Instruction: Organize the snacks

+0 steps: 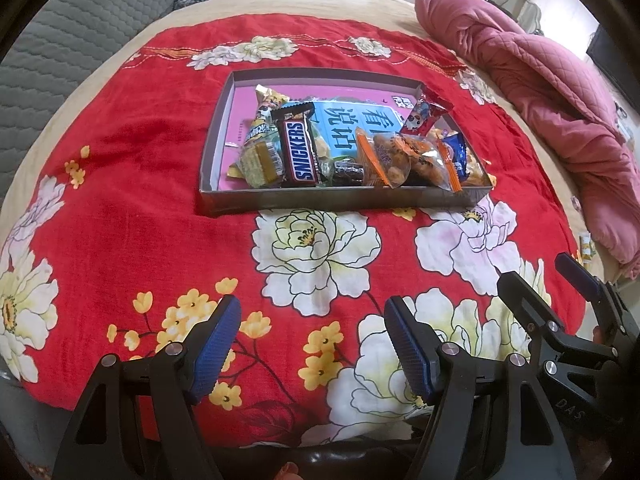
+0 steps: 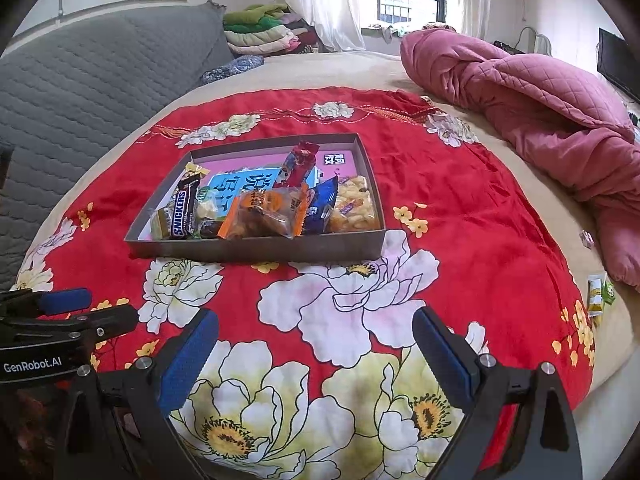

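Note:
A shallow grey box (image 1: 240,202) (image 2: 256,250) sits on a red floral cloth (image 1: 140,160) (image 2: 460,216). It holds several snacks: a Snickers bar (image 1: 298,152) (image 2: 182,214), orange-trimmed clear packs (image 1: 394,160) (image 2: 260,216), a red wrapper (image 1: 420,116) (image 2: 298,162) and a blue pack (image 1: 458,152) (image 2: 320,206). My left gripper (image 1: 312,316) is open and empty, well short of the box. My right gripper (image 2: 316,328) is open and empty too. The right gripper also shows at the right of the left wrist view (image 1: 536,276).
A rumpled pink quilt (image 1: 540,92) (image 2: 540,112) lies at the right. A grey padded headboard (image 2: 80,92) stands at the left. Small loose snack packs (image 2: 598,294) lie off the cloth at the right edge of the bed. Folded bedding (image 2: 264,32) is stacked at the back.

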A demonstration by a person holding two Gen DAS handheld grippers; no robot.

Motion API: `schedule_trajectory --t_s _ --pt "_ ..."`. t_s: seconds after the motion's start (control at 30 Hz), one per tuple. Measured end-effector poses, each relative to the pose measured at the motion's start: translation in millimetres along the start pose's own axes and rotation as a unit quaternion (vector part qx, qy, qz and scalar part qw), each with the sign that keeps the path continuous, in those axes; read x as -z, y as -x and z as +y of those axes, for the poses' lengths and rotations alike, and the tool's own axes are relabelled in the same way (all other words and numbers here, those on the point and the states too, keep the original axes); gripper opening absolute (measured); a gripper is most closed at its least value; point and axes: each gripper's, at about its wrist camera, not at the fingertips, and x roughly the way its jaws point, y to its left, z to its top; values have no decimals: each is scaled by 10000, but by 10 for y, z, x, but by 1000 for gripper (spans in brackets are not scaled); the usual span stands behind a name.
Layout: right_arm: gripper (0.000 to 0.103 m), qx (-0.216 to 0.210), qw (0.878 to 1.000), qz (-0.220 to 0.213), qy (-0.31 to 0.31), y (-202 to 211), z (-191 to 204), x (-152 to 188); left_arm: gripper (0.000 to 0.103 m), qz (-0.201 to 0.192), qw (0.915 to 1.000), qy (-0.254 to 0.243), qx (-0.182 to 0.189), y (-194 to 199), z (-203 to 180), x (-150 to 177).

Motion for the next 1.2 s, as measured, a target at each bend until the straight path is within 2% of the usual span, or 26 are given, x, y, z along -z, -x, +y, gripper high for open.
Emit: schedule_trajectory --t_s 1.2 --pt "98 -11 10000 -37 56 10 23 8 75 28 10000 -24 -64 -21 2 -3"
